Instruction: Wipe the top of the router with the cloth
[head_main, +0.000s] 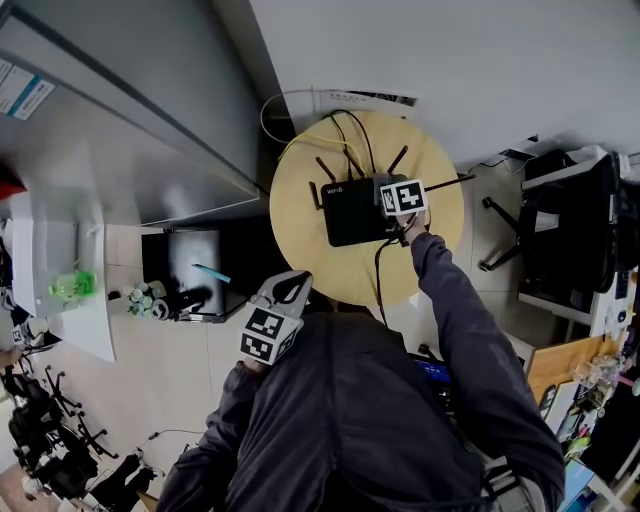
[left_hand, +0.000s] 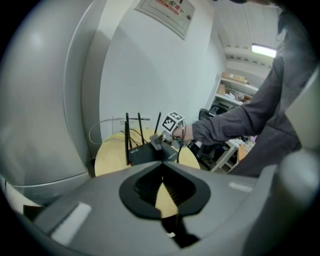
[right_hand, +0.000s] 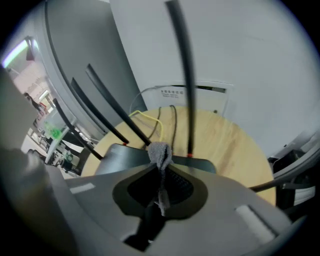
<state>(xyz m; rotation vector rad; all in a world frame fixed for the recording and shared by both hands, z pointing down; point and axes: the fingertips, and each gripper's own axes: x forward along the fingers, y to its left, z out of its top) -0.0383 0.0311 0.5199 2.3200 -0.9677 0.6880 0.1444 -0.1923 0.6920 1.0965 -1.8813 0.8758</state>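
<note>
While the right gripper (head_main: 390, 200) hangs over the right end of the router (head_main: 352, 212), the wiping step looks to be under way or just about to begin. Its jaws are pressed together on a small grey cloth (right_hand: 160, 150), which bunches up in a knot just past their tips and trails back between them. In the right gripper view, that knot sits right above the router's dark top, close to the far edge where the antennas (right_hand: 182, 75) rise; whether the cloth actually touches the surface I cannot tell.

The router lies near the middle of the round wooden table (head_main: 310, 260), with cables (head_main: 310, 140) running off its far side towards the wall.

The left gripper (head_main: 292, 290) is held near the person's body, at the table's near-left edge and well apart from the router. Its jaws are shut tight on nothing.

As I judge it, the next move calls for pressing the cloth flat on the top and sweeping it leftwards across the whole lid, steering clear of the upright antennas. With nothing holding the router, a hard push might slide it or tug its cables.
</note>
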